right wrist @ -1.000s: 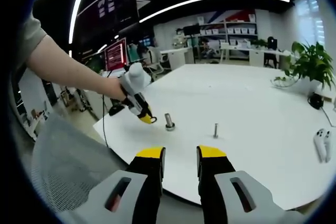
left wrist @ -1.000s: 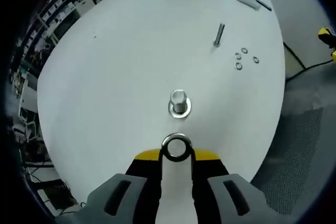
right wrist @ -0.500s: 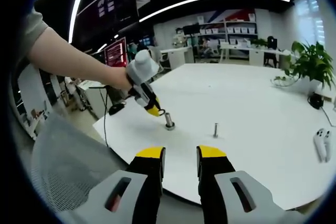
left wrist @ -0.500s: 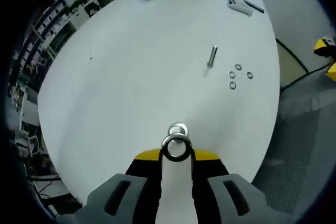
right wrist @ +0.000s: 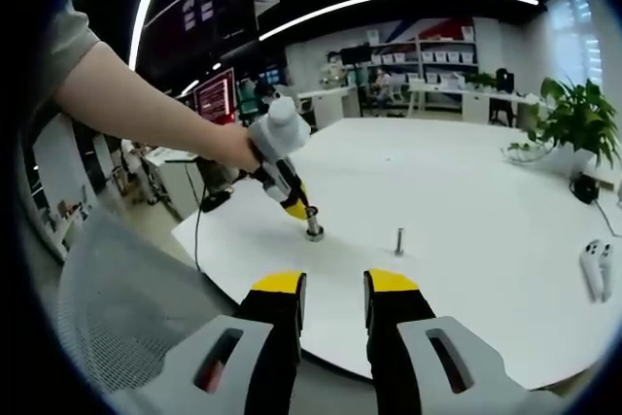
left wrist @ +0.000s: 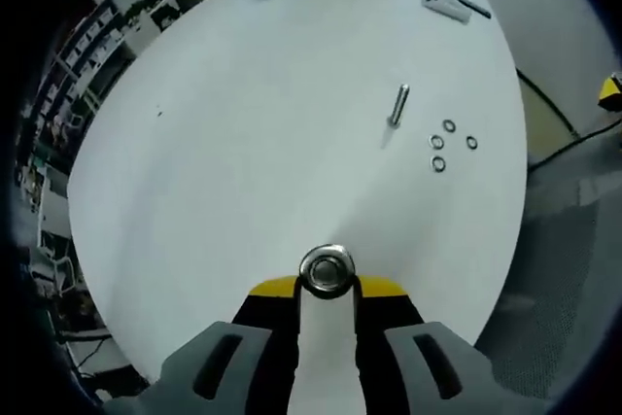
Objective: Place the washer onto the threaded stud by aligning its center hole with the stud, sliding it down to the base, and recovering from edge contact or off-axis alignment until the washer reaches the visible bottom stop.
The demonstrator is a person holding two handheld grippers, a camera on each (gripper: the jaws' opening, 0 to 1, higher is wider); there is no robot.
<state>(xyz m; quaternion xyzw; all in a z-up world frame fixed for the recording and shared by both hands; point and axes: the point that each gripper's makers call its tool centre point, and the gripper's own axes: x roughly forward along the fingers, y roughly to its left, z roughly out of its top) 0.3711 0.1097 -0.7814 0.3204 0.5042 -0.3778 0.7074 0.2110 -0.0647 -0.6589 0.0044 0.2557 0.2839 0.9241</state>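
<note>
In the left gripper view my left gripper is shut on a steel washer, held flat at the yellow jaw tips. The washer hangs right over the threaded stud, which it almost wholly hides. In the right gripper view the left gripper comes in from the left in a person's hand, tilted down, with its tip at the top of the upright stud on the white table. My right gripper hovers at the table's near edge, open, nothing between its fingers.
A second upright bolt stands farther out on the table, and is seen again as the bolt. Three loose washers lie beside it. A remote, a white controller and a plant sit near the far edges.
The left gripper has carried the washer forward from short of the stud to directly over it, and the stud has slid under the ring. The right gripper has stayed still.
</note>
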